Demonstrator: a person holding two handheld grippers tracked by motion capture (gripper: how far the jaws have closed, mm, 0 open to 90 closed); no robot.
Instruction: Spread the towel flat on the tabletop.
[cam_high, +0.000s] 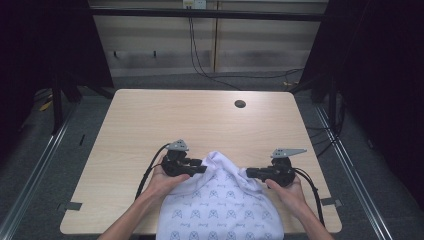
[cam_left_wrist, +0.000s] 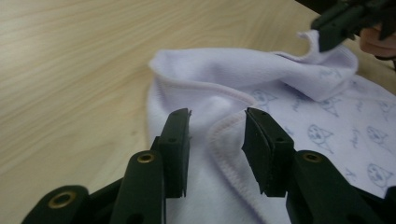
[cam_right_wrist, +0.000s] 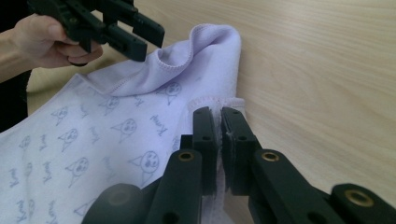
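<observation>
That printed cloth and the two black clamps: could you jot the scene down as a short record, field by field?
Cloth: pale lilac printed cloth, bunched at its far end, hanging over the table's near edge
Surface: light wooden table
Left hand-held gripper: jaws apart, the cloth's stitched hem between them, pads not pressing it
Right hand-held gripper: jaws shut on the cloth's edge
Positions: one gripper at each side of the bunched end
Also on table: round dark hole near the far edge
</observation>
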